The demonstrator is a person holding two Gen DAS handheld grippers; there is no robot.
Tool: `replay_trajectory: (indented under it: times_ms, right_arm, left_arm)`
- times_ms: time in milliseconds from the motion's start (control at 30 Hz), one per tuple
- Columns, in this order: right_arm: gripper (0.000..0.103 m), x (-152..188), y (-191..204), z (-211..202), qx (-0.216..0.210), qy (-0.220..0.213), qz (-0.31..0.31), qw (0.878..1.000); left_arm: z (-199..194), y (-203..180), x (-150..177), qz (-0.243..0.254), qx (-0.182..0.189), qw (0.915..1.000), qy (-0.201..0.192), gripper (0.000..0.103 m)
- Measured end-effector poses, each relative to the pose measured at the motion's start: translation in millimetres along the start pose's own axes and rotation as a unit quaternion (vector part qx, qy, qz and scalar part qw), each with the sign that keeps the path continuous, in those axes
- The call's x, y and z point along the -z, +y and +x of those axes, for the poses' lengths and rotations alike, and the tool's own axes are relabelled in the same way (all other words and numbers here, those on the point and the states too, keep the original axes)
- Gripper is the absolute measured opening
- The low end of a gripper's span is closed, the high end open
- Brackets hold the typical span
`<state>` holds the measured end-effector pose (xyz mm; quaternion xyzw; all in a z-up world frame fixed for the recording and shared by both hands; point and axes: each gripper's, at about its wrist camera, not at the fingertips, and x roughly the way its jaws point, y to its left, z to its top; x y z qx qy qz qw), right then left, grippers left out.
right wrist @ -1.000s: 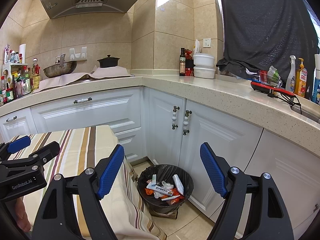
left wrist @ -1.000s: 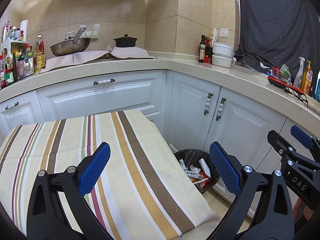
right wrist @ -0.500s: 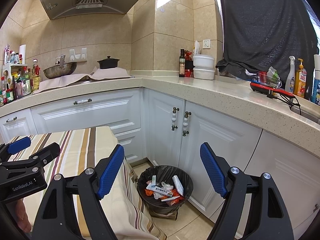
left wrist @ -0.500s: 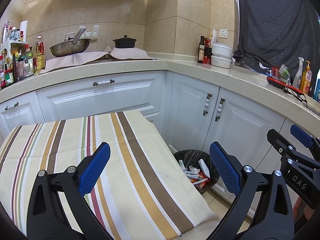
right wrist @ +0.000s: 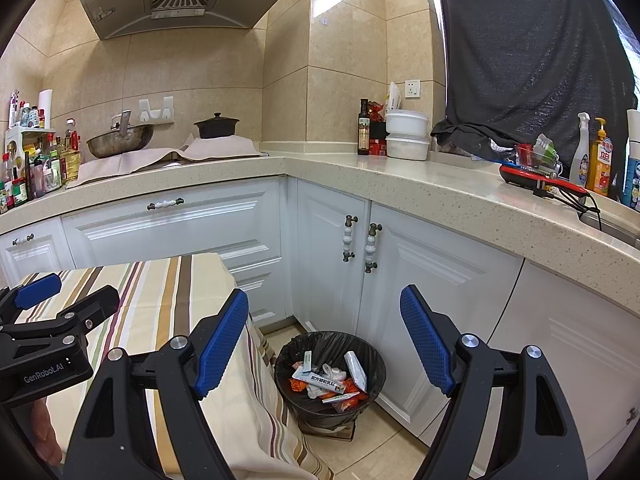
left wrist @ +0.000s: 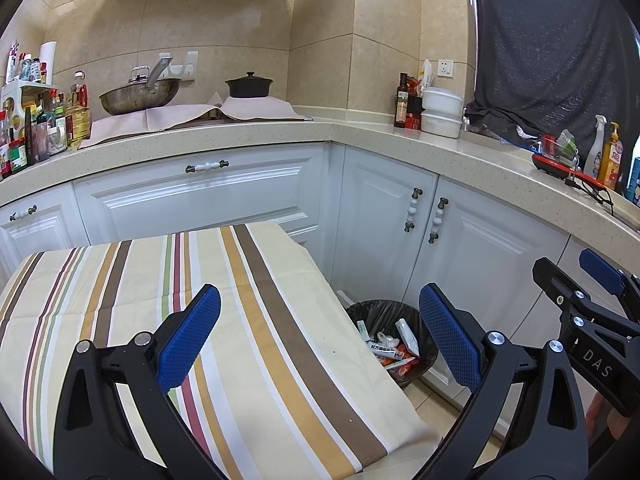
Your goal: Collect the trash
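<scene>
Left wrist: above striped table [left wrist: 280,320], facing cabinets | right wrist: beside it, rightward | shared: trash bin [right wrist: 330,372], corner counter [right wrist: 400,176]

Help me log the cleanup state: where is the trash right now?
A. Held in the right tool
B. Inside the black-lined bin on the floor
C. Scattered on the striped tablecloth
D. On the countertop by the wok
B: the wrappers lie inside the black-lined bin on the floor by the table; both the left tool and right tool are open and hold nothing.

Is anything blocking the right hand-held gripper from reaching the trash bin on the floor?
Nothing visible does. The right hand-held gripper is open and empty, the trash bin stands uncovered, and the striped tablecloth hangs to its left.
</scene>
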<state>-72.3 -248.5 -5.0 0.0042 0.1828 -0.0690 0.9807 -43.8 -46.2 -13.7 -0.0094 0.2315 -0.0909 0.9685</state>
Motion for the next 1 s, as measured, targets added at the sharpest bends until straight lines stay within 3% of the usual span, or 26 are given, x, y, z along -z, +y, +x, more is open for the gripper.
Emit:
replay_trajectory:
  times_ms: [600,800,1000]
  right_arm:
    - [0.076,0.4,1.9,-1.5,0.0,0.001,-0.002,1.0]
    - [0.076,1.6,9.2,3.4,-0.005,0.006,-0.008,1.0]
    - [0.078,2.0,24.8,19.6,-0.03,0.017,-0.017,0.999]
  left_arm:
    - [3.6,-1.3,1.3,-0.006,0.02,0.9998,0.007,0.098]
    - [6.7,2.9,1.0,0.003,-0.004,1.0,0.003,0.098]
    - [28.0,33.4,3.1,-0.011,-0.026,0.9986,0.044,0.098]
